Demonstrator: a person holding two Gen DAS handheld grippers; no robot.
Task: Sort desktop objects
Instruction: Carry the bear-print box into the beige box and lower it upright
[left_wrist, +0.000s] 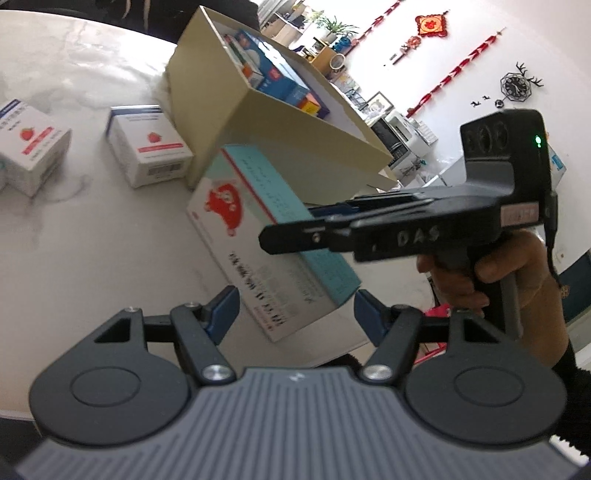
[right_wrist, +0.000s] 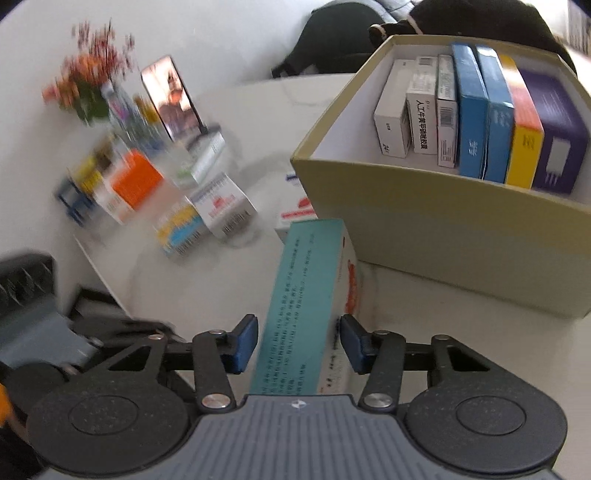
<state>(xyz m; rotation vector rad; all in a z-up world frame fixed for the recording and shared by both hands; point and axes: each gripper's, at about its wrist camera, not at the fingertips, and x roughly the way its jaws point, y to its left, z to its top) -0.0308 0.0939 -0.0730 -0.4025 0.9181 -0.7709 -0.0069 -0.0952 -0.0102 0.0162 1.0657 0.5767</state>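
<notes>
Teal-and-white box (right_wrist: 306, 295): a long carton with a teal side panel and a red cartoon print on its white face, tilted on edge at the near corner of the table, just beside the storage box.
Right gripper (right_wrist: 298, 341): its blue pads flank the near end of the teal-and-white box; a narrow gap shows at each pad, so the jaws stand apart around the carton, not pinching it.
Left gripper (left_wrist: 293, 314): jaws spread, nothing between the pads — the carton's near corner lies just beyond them.
Hand (left_wrist: 491, 273): wrapped round the black handle of the right gripper, seen from the side in the left wrist view.
Storage box (right_wrist: 424, 221): open tan cardboard, white inside; white, blue, yellow-orange and purple cartons stand on edge in a row against its far wall.
Strawberry boxes (left_wrist: 151, 147): two small white cartons with red fruit prints, lying on the table well apart from the grippers.
Table (left_wrist: 92, 240): pale marbled top.
Far clutter (right_wrist: 140, 184): blurred packets — orange, yellow, blue — beside a propped phone and flowers.
</notes>
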